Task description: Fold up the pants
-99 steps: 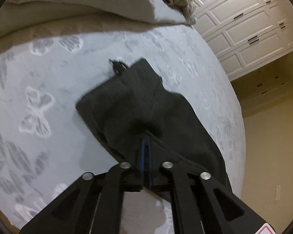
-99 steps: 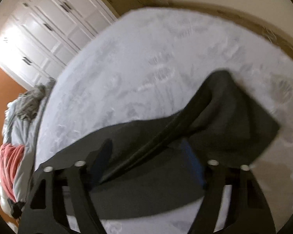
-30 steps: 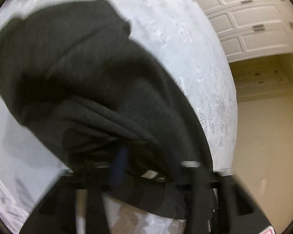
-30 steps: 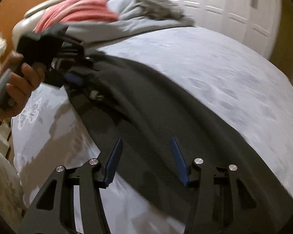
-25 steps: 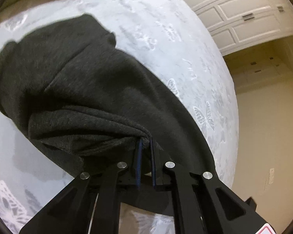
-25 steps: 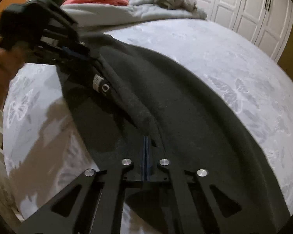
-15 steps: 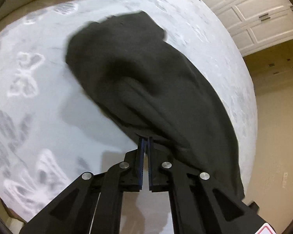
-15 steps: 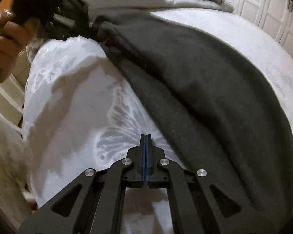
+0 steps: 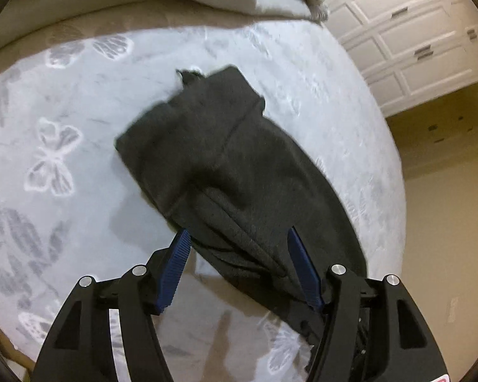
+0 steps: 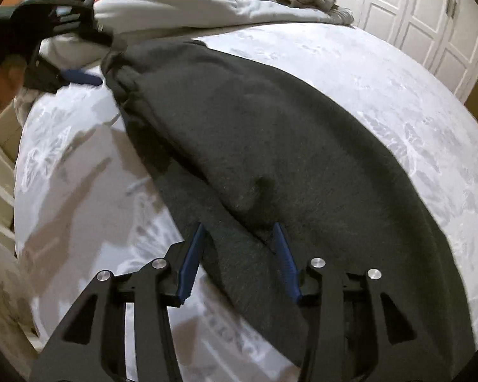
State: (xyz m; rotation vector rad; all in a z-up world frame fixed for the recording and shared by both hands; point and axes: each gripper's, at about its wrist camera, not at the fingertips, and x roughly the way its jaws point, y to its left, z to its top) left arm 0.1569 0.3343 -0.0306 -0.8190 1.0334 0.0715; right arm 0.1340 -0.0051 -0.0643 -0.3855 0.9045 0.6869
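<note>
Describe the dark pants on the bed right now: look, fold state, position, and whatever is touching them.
The pants are dark charcoal, fleece-like knit, lying lengthwise on the pale butterfly-print bedspread, doubled over with a rolled fold ridge near the camera in the left wrist view. Their near edge reaches the bed's edge. The left claw and right claw have both just been opening; each straddles a fabric edge, blue pads not pressing. A small dark tab or cord end pokes out at the far end.

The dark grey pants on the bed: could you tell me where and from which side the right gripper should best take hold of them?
Probably the doubled near edge of the dark grey pants, where one layer overlaps another. The right gripper, jaws just opened, already straddles that ridge from the bedspread side, so closing there should catch both layers.
</note>
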